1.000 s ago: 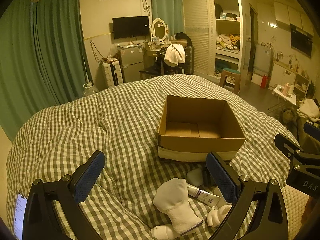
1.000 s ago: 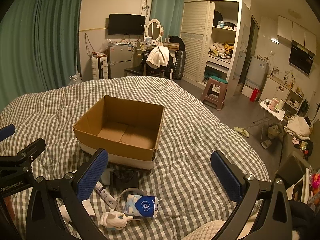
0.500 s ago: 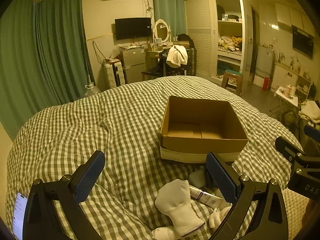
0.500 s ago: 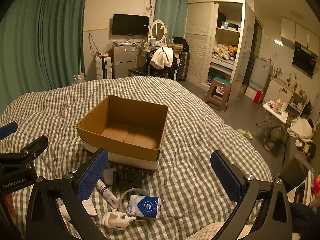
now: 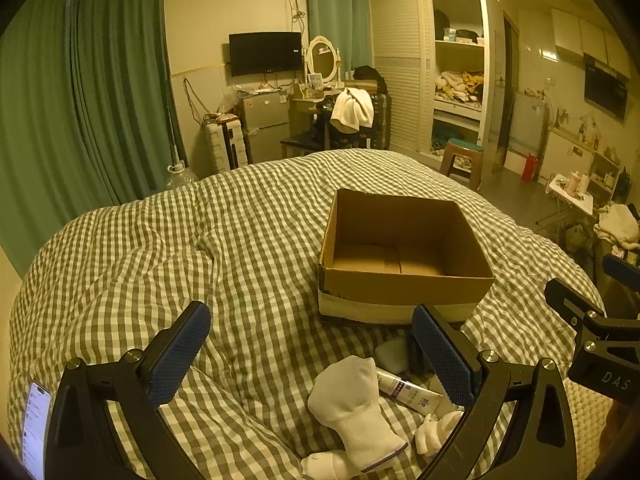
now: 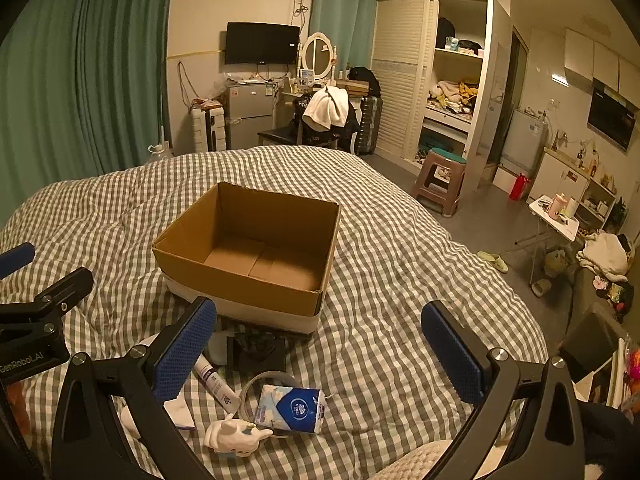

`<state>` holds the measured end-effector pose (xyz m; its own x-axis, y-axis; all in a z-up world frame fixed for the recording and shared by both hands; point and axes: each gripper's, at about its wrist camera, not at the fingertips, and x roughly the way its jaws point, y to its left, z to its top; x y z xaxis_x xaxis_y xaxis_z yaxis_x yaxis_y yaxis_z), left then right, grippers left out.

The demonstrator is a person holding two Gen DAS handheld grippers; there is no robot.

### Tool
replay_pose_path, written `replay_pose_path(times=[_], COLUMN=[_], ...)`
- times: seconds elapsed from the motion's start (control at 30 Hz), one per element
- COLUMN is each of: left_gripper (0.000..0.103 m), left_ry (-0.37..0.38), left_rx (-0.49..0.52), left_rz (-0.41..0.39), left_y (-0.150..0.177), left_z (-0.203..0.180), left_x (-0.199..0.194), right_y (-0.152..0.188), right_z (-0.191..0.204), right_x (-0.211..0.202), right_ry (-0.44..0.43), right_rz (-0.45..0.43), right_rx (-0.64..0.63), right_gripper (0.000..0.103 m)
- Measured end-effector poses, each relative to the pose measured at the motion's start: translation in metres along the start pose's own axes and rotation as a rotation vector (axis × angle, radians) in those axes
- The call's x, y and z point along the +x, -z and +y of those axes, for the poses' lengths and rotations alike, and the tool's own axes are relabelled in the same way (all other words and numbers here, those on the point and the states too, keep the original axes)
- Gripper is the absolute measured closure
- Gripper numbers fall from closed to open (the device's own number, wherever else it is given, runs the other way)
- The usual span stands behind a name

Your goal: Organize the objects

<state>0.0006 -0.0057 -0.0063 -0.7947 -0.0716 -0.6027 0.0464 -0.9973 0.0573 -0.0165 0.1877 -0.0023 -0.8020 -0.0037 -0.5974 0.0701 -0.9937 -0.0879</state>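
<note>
Left-wrist view: left gripper [image 5: 310, 350], blue-padded jaws spread wide and holding nothing, above a green-and-white checked bed quilt [image 5: 160, 248]. Below it, a white sock [image 5: 352, 400] lies beside a white cosmetic tube [image 5: 408, 392]. Beyond, an open brown cardboard box [image 5: 404, 252], nothing inside, sits on the quilt. Right-wrist view: right gripper [image 6: 318, 352], jaws likewise wide apart and holding nothing. Beneath it lie a small white figurine [image 6: 234, 438] and a blue-and-white tissue pack [image 6: 292, 408], touching, near the box's front.
</note>
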Motion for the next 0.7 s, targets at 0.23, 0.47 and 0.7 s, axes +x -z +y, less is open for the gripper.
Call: replay_pose_path(times=[0.23,0.47,0.7], left_gripper=[0.000,0.000,0.000], left_ry=[0.002,0.013,0.023], left_rx=[-0.001,-0.004,-0.012], left_rz=[0.008,0.022,0.013], left_y=[0.0014,0.0022,0.0021], left_z=[0.0000,0.0000,0.0003], left_x=[0.0021,0.0039,0.0015], right_y=[0.0011,0.0004,-0.0005], right_z=[0.0012,0.0032,0.0045], right_x=[-0.0004,-0.0010,-0.0038], right_ry=[-0.003,-0.014,-0.019], right_rz=[0.000,0.006,0.000], right_rx=[-0.005,-0.007,-0.017], right_gripper=[0.000,0.000,0.000])
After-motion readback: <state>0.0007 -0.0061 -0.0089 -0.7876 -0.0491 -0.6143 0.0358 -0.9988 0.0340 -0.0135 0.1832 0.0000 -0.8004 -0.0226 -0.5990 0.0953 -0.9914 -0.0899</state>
